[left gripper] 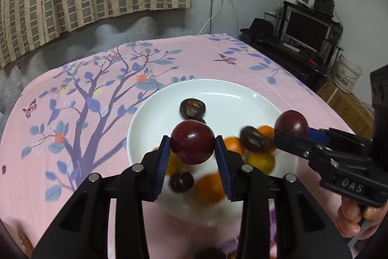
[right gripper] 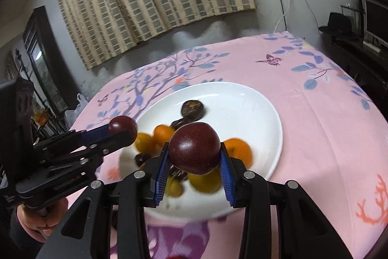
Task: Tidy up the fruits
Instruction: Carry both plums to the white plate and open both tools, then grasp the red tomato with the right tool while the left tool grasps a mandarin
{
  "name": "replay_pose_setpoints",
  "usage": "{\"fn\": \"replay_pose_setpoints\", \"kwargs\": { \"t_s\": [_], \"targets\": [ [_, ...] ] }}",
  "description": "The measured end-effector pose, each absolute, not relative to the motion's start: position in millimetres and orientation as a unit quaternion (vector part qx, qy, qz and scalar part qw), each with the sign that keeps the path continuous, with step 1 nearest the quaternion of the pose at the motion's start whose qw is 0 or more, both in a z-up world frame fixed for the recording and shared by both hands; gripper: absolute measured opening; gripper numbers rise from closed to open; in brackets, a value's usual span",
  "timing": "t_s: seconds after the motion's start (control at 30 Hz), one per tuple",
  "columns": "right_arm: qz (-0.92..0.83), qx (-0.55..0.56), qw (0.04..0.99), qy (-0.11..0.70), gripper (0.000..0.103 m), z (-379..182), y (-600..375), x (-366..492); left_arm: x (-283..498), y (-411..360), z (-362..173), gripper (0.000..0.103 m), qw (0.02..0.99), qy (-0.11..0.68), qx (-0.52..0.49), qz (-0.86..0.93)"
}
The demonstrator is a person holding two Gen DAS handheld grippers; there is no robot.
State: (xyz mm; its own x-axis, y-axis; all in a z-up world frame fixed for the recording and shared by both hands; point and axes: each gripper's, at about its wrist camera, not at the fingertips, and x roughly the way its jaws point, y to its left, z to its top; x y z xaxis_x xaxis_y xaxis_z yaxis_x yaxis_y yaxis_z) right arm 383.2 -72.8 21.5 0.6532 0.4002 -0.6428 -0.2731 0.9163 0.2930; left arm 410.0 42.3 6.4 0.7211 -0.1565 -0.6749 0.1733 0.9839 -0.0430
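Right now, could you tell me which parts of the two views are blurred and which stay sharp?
Left wrist view: the plum in the left gripper is sharp, the oranges on the plate smeared. Right wrist view: the plum in the right gripper is crisp, the fruit beneath blurred; both views bend at the edges.

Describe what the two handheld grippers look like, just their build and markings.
Both the left gripper and right gripper are black plastic linkages with silver pivot pins and blue ribbed finger pads. Raised lettering marks the right gripper's body; it has a pistol-style handle.
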Motion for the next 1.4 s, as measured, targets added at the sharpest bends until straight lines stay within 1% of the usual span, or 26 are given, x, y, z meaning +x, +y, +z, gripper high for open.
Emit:
{"fn": "replay_pose_setpoints", "kwargs": {
  "t_s": [0.13, 0.17, 0.2, 0.23, 0.27, 0.3, 0.33, 0.37, 0.43, 0.5, 0.63, 0.7, 0.83, 0.93, 1.07, 1.23, 1.33, 1.4],
  "targets": [
    [0.181, 0.081, 0.907, 0.372, 0.04, 16, -72, 398, 437, 39, -3, 0.037, 0.925, 0.372, 0.009, -0.08],
    [0.18, 0.085, 0.905, 0.375, 0.041, 14, -72, 401, 441, 38, -6, 0.038, 0.924, 0.376, 0.012, -0.072],
    [0.179, 0.087, 0.904, 0.379, 0.041, 13, -73, 401, 444, 38, -7, 0.041, 0.923, 0.38, 0.013, -0.065],
    [0.181, 0.091, 0.901, 0.383, 0.051, 13, -75, 400, 443, 38, -7, 0.047, 0.922, 0.382, 0.015, -0.055],
    [0.18, 0.092, 0.901, 0.383, 0.06, 15, -76, 398, 440, 38, -5, 0.058, 0.926, 0.375, 0.019, -0.046],
    [0.178, 0.088, 0.904, 0.38, 0.06, 20, -76, 393, 434, 38, -2, 0.065, 0.929, 0.367, 0.022, -0.038],
    [0.179, 0.081, 0.907, 0.373, 0.06, 24, -76, 388, 425, 38, 3, 0.068, 0.934, 0.355, 0.028, -0.031],
    [0.18, 0.07, 0.912, 0.361, 0.061, 31, -75, 380, 416, 37, 7, 0.074, 0.936, 0.348, 0.033, -0.029],
    [0.18, 0.054, 0.917, 0.351, 0.062, 39, -73, 367, 399, 36, 13, 0.079, 0.94, 0.339, 0.041, -0.025],
    [0.186, 0.044, 0.92, 0.342, 0.063, 45, -70, 351, 380, 36, 19, 0.088, 0.942, 0.332, 0.043, -0.021],
    [0.203, 0.028, 0.919, 0.336, 0.063, 46, -68, 317, 342, 34, 29, 0.091, 0.944, 0.327, 0.042, -0.022],
    [0.205, 0.018, 0.918, 0.338, 0.063, 41, -69, 303, 322, 36, 30, 0.096, 0.945, 0.324, 0.039, -0.014],
    [0.177, 0.004, 0.907, 0.382, 0.063, 16, -76, 283, 281, 49, 13, 0.098, 0.944, 0.33, -0.004, -0.005],
    [0.183, 0.009, 0.89, 0.418, 0.06, 0, -76, 276, 266, 56, -6, 0.098, 0.935, 0.355, -0.018, -0.005],
    [0.202, -0.016, 0.884, 0.422, 0.056, -7, -63, 266, 249, 62, -20, 0.098, 0.93, 0.368, -0.018, -0.001],
    [0.213, -0.036, 0.872, 0.439, 0.047, -18, -53, 263, 237, 65, -20, 0.098, 0.929, 0.368, -0.032, -0.017],
    [0.212, -0.044, 0.872, 0.44, 0.046, -20, -49, 265, 236, 64, -18, 0.098, 0.929, 0.368, -0.037, -0.023],
    [0.212, -0.046, 0.87, 0.443, 0.043, -22, -48, 266, 235, 61, -18, 0.098, 0.928, 0.369, -0.038, -0.029]
  ]
}}
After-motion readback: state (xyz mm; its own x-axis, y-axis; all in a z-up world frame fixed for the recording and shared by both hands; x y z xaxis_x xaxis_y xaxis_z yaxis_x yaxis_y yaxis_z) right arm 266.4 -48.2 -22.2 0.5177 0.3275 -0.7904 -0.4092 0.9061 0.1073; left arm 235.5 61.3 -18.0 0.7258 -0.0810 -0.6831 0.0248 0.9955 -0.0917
